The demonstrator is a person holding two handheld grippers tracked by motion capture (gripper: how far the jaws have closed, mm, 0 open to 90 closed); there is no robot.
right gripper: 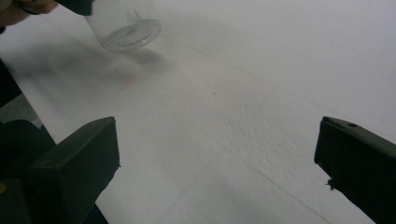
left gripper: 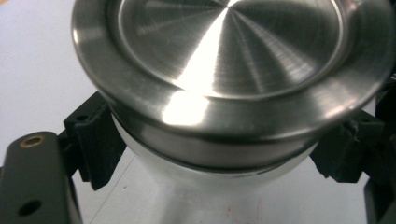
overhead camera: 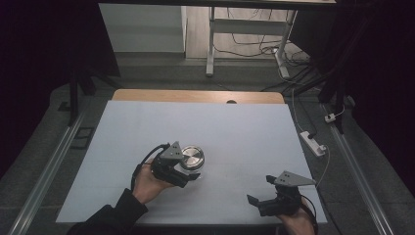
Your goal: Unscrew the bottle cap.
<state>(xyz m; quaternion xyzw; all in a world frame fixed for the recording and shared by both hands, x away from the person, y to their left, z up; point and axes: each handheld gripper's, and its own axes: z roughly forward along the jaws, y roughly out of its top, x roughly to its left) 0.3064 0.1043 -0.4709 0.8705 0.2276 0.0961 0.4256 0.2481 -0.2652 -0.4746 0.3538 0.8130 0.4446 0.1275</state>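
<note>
A glass jar with a shiny steel lid (overhead camera: 192,156) is held at the middle left of the white table (overhead camera: 235,122). My left gripper (overhead camera: 188,169) is shut on it. In the left gripper view the lid (left gripper: 233,56) looms close, and the black pads (left gripper: 95,140) press the jar's clear body (left gripper: 205,182) just under the rim from both sides. My right gripper (overhead camera: 261,190) is near the front right edge, open with nothing between its jaws. In the right gripper view it (right gripper: 217,163) faces bare table, with the jar's glass bottom (right gripper: 128,32) far off at the top left.
A wooden strip (overhead camera: 195,96) borders the table's far edge. A white power strip (overhead camera: 313,143) with a cable lies on the floor to the right. Metal desk legs (overhead camera: 211,44) stand behind, and dark curtains hang on both sides.
</note>
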